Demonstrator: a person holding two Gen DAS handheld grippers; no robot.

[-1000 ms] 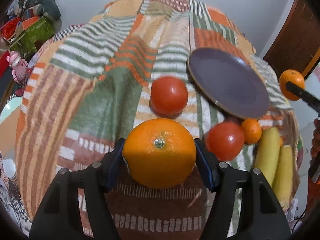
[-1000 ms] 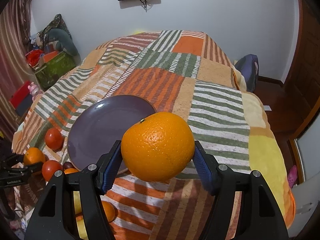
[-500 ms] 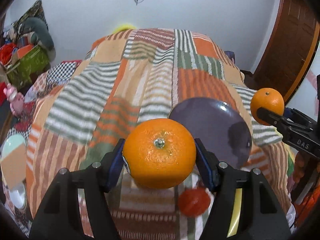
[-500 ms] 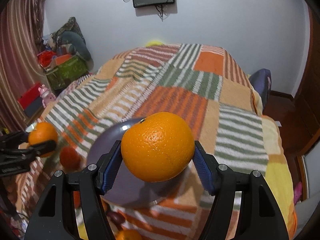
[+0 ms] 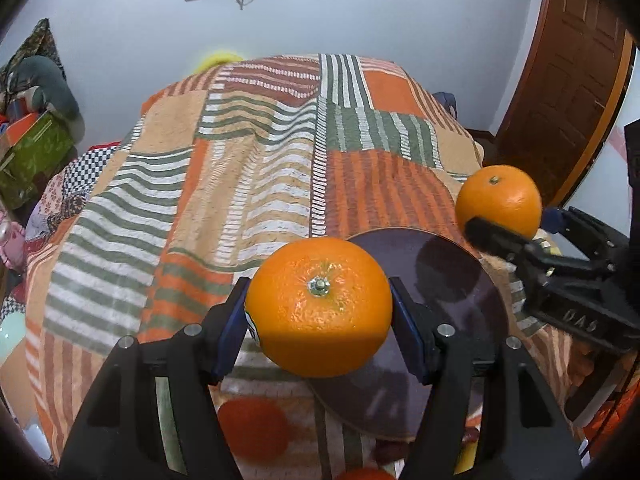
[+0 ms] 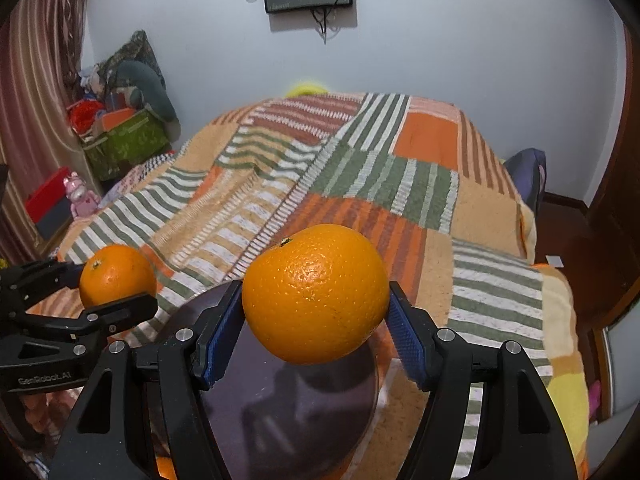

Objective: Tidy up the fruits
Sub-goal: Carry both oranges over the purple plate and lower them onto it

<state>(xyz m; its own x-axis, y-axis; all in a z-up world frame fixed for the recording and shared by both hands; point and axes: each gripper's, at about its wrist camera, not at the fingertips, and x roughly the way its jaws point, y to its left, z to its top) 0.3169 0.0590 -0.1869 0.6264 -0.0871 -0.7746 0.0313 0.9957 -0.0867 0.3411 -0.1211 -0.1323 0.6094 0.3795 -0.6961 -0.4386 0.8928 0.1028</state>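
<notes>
My left gripper (image 5: 319, 312) is clamped on one orange (image 5: 319, 306), held above the near-left rim of the purple plate (image 5: 452, 280); a tomato (image 5: 254, 426) lies on the patchwork blanket (image 5: 248, 184) beneath it. To its right, my right gripper (image 6: 316, 320) pinches a second orange (image 6: 314, 298) over the same plate.
</notes>
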